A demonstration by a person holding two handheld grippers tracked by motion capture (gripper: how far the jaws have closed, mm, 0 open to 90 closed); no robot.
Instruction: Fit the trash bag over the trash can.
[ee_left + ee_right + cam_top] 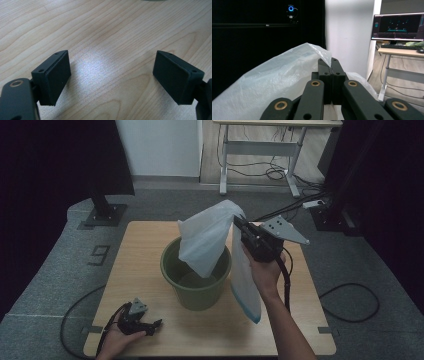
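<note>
1. Our right hand-held gripper (239,222) is raised above the bench (145,270), its jaws pressed together on the top edge of a white plastic bag (207,242).
2. From the right gripper view, we see the film of the bag pinched between the two closed jaws of that hand-held gripper (331,65), with the rest of the bag billowing out to the left and a smaller fold showing to the right.
3. In the high view, we see the bag hanging from the jaws in two parts: one drapes down into the mouth of a green bucket (192,292), the other hangs outside the bucket's right wall, a blue-edged bottom end close to the bench.
4. The bucket stands upright near the middle of the bench, just left of our right hand.
5. Our left hand-held gripper (156,324) rests low at the near left of the bench, well apart from the bag and bucket.
6. From the left gripper view, we see its jaws spread wide with only bare wood between them, holding nothing.
</note>
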